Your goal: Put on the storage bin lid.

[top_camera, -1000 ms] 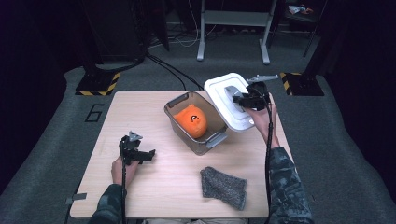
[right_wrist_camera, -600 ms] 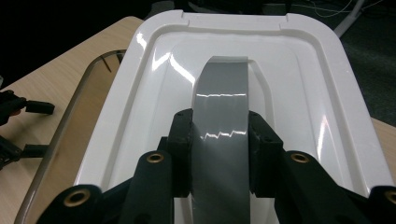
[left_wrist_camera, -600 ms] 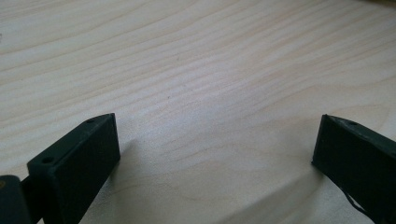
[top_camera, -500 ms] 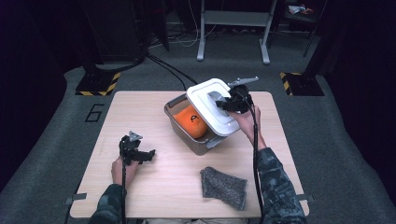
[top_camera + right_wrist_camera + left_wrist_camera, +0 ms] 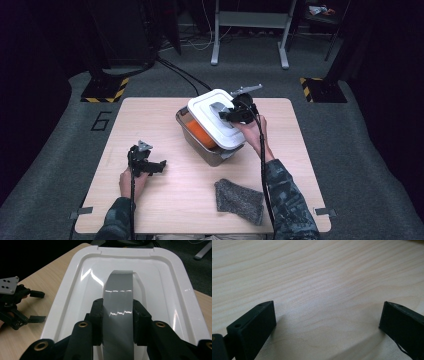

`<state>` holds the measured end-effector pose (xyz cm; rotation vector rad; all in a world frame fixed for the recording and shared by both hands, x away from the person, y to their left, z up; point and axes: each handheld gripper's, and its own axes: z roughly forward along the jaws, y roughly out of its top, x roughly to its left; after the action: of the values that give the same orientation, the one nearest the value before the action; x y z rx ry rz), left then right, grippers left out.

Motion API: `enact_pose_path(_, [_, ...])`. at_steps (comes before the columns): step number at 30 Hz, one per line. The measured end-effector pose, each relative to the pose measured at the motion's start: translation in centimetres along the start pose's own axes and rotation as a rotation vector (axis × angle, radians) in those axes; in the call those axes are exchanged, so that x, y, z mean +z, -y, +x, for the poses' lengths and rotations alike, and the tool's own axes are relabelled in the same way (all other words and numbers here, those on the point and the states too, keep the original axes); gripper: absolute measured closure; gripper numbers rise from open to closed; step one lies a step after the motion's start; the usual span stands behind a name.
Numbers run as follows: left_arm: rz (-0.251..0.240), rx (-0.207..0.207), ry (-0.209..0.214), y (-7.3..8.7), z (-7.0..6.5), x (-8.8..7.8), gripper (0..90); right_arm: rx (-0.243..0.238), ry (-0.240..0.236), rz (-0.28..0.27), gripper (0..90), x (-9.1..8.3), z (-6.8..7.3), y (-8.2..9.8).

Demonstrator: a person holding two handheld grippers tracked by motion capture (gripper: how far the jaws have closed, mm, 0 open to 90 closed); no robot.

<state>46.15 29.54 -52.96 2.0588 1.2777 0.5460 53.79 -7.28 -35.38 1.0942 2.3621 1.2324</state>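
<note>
Pale wooden desk: lidding step in hand. Right hand-held gripper clamped on white lid's grey handle, over clear container near far edge; left hand-held gripper open, empty. Next: square up, press down.

Pale wood-grain table, matt. My right gripper pinches the white lid: glossy smooth plastic, grey handle equally shiny (light streaks). Grey cloth: rough, nubbly.
</note>
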Motion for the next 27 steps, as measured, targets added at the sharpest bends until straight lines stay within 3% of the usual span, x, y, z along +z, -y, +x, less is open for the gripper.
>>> enact_pose_path(14, [-0.01,-0.005,-0.007,0.0,0.0,0.1,0.1,-0.008,-0.012,0.038,67.0,2.3,1.6,0.1])
enact_pose_path(19, [-0.015,-0.004,-0.01,0.0,0.0,0.1,0.1,-0.031,-0.013,0.051,67.0,2.9,2.1,0.0])
enact_pose_path(27, [-0.019,-0.004,-0.011,0.0,0.0,0.1,0.1,-0.041,0.004,0.076,67.0,4.0,2.7,-0.3])
